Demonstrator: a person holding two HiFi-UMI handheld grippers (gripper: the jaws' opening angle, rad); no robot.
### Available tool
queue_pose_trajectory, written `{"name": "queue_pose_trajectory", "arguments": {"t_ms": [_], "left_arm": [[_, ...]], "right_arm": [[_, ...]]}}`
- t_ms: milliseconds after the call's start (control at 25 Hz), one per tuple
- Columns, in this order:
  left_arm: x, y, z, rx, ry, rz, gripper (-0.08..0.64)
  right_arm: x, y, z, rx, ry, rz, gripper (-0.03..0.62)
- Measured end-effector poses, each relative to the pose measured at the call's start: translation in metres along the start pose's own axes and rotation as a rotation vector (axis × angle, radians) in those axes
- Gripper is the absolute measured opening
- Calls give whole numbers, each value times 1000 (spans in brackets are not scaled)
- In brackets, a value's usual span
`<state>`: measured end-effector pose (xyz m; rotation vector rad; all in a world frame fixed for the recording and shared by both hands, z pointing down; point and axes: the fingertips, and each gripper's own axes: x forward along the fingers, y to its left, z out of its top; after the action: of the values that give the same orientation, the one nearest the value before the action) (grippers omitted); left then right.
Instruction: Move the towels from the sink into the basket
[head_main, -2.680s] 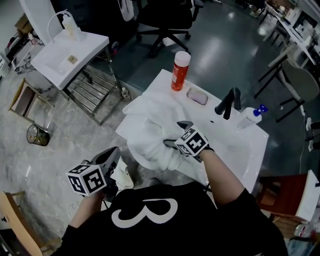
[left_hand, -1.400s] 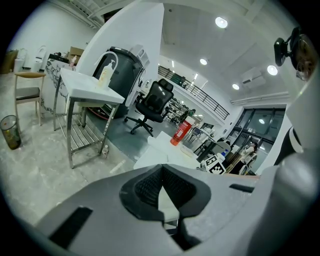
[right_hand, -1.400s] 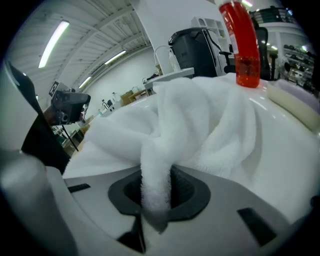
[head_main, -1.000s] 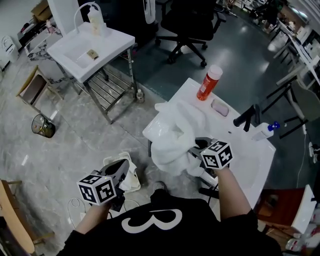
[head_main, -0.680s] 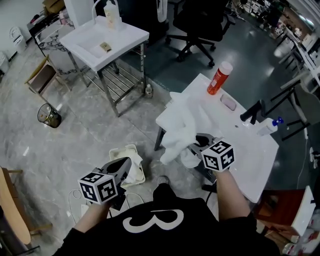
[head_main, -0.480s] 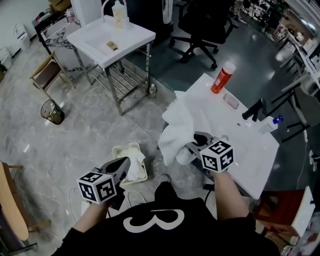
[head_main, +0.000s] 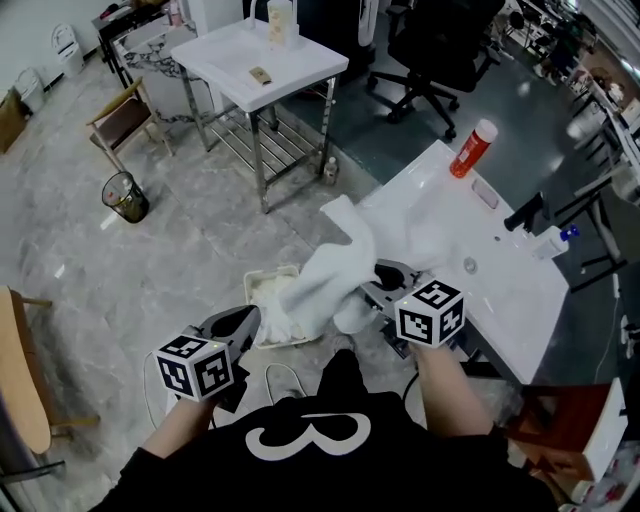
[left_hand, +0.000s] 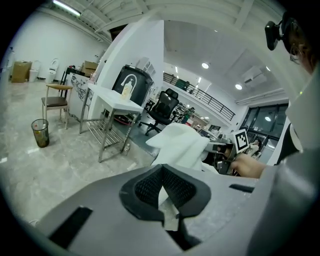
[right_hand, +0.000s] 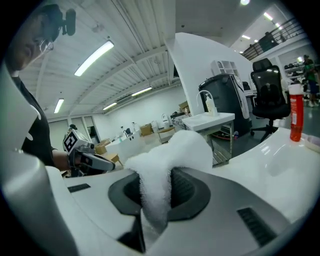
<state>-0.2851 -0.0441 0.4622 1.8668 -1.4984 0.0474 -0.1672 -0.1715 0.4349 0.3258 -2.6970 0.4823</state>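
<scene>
A big open lab or test hall: a white sink (head_main: 520, 290) and a second sink (head_main: 275, 55) stand free on metal frames (head_main: 262, 150) on a marbled floor (head_main: 120, 300), an office chair (head_main: 440, 45) nearby (strip lights (right_hand: 92, 57) and a railed gallery (left_hand: 200, 94) overhead).

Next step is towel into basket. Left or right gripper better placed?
Right. The right gripper is shut on the white towel, which in the head view hangs over the edge of the basket on the floor. The left gripper has its jaws together and carries no towel.

Bright, even light from ceiling strip lights (right_hand: 92, 58); gripper views fisheye-warped, corners vignetted black.
</scene>
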Motion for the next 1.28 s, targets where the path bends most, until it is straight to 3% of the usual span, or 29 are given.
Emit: {"name": "queue_pose_trajectory", "arguments": {"t_ms": [320, 760, 1120, 1280], "left_arm": [[-59, 30, -30, -22, -13, 39, 6], [-98, 96, -77, -117, -19, 144, 6], [-111, 130, -111, -173, -1, 203, 6], [-114, 142, -123, -207, 13, 228, 6]], "right_arm": [[45, 60, -27, 51, 9, 45, 72], [135, 92, -90, 143, 135, 99, 74], [212, 76, -161, 181, 269, 28, 75], [243, 54, -195, 228, 322, -43, 75]]}}
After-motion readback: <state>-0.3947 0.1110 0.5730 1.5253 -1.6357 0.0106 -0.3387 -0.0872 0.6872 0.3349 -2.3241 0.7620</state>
